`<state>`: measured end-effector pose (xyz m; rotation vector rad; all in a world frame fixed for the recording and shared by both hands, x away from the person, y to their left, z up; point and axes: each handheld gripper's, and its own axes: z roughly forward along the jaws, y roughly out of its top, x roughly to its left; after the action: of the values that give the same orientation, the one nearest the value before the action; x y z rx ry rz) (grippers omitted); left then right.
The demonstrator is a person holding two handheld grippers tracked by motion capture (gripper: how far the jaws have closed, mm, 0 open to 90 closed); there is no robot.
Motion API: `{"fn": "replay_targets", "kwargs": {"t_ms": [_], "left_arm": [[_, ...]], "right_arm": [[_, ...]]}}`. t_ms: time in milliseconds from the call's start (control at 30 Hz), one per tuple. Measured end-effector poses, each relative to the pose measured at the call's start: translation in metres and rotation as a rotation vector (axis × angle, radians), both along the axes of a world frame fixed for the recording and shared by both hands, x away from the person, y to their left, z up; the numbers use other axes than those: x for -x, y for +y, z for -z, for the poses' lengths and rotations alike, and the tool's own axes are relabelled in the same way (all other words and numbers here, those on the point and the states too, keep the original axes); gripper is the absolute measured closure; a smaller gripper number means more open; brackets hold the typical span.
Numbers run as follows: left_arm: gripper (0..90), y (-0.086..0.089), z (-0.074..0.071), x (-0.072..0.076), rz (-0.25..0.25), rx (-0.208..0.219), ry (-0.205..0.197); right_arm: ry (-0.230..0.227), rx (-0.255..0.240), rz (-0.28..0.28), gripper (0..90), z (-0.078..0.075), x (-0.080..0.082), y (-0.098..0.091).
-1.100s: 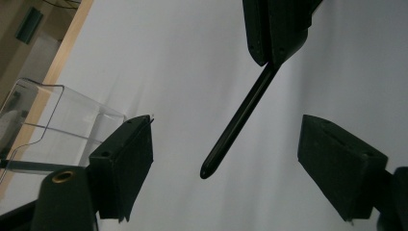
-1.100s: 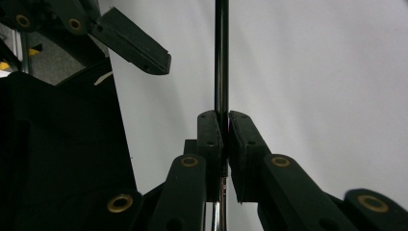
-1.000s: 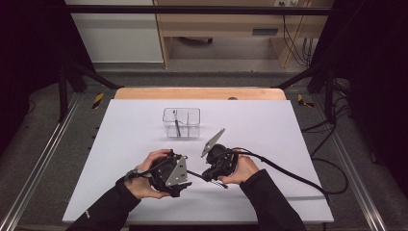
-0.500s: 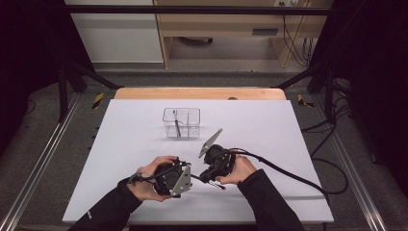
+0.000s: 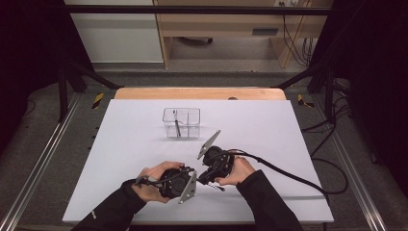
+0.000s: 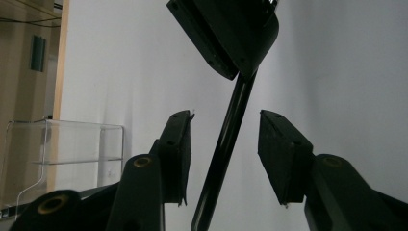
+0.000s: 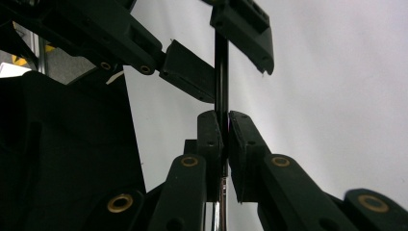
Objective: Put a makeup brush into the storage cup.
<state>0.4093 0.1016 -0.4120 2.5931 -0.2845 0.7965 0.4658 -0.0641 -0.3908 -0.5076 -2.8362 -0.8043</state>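
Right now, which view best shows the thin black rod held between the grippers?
The left gripper view: the rod runs bare between the left gripper's spread pads. The right gripper view shows it clamped in the right gripper. The high view has it tiny.

Slim black rod [image 7: 221,77], clamped, above table

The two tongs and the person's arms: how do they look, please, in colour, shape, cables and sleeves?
Both tongs, left and right, are black, with flat rectangular pads on arms joined by brass-coloured pivots. Each carries a grey three-cornered plate. A black cable trails from the right one. The person wears long black sleeves.
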Motion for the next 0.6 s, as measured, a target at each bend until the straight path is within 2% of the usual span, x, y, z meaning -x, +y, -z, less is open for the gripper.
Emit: {"fn": "replay_targets", "kwargs": {"t_ms": [300,400,600], "left_arm": [[67.7,-0.0028,0.0030,0.0022,0.019,-0.027,-0.020],[70.4,-0.0031,0.0037,0.0023,0.025,-0.054,-0.028],[77.4,-0.0039,0.0061,0.0034,0.038,-0.075,-0.041]], "right_arm": [[0.008,0.008,-0.004,84.4,0.0025,0.0001,0.0017],[0.010,0.008,-0.009,84.4,0.0029,0.0003,0.0020],[0.013,0.013,-0.015,84.4,0.0035,0.0008,0.0026]]}}
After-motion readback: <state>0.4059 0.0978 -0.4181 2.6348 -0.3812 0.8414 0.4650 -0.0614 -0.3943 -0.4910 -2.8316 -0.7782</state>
